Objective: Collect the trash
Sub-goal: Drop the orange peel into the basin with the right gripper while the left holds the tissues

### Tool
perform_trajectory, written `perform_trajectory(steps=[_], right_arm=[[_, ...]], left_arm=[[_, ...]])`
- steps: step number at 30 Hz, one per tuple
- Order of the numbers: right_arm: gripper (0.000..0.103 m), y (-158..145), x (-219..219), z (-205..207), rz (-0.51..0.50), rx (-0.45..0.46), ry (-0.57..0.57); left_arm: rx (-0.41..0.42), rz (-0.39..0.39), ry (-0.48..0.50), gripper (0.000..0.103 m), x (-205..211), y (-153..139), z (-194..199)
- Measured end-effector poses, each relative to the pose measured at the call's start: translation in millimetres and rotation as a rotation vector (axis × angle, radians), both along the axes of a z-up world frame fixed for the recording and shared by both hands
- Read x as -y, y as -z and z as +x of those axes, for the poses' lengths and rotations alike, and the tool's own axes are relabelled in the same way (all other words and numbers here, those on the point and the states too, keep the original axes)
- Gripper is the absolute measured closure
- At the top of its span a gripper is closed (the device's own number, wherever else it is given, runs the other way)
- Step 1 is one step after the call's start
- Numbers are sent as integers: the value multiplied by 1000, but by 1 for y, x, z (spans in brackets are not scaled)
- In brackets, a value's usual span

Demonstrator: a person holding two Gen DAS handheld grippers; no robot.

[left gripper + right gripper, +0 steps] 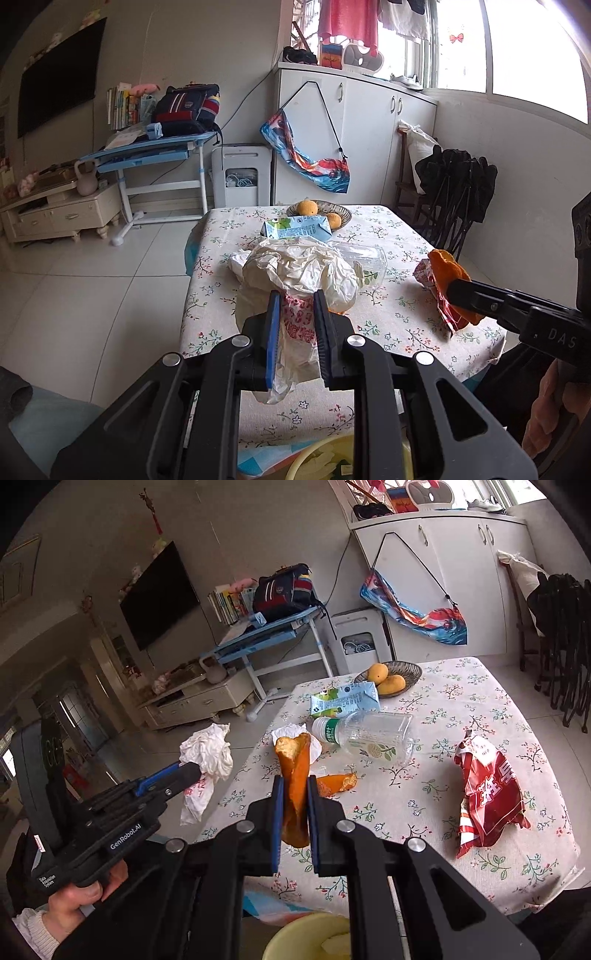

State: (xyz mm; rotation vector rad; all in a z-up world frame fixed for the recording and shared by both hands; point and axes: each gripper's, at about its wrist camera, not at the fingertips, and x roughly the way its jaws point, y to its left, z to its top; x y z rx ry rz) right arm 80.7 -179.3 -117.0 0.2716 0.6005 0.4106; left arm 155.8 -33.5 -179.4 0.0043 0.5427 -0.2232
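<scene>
My left gripper (295, 299) is shut on a crumpled white plastic bag (299, 269) with red print, held above the table's front left; it also shows in the right wrist view (207, 753). My right gripper (295, 782) is shut on a strip of orange peel (293, 768), held above the floral-cloth table (461, 686). A second peel piece (338, 782), a crushed clear bottle (369, 734), a blue-green drink carton (345, 699), a white tissue (291, 733) and a red snack wrapper (487, 794) lie on the table.
A bowl of mangoes (391, 675) stands at the table's far edge. A yellow bin (314, 938) sits below the table's near edge. Black folding chairs (458, 184) stand right of the table. A blue desk (147, 151) and white cabinet (362, 129) stand behind.
</scene>
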Motion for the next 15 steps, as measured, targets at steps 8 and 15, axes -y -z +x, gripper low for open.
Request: perform_trajectory(steps=[8,15], right_arm=[[90,-8,2,-18,4,22,-15],[90,-12,2,-36,-1,29,-29]], left_arm=[[34,14,13,85,7,-13,-25],[61,20,16,85,9,-24,-44]])
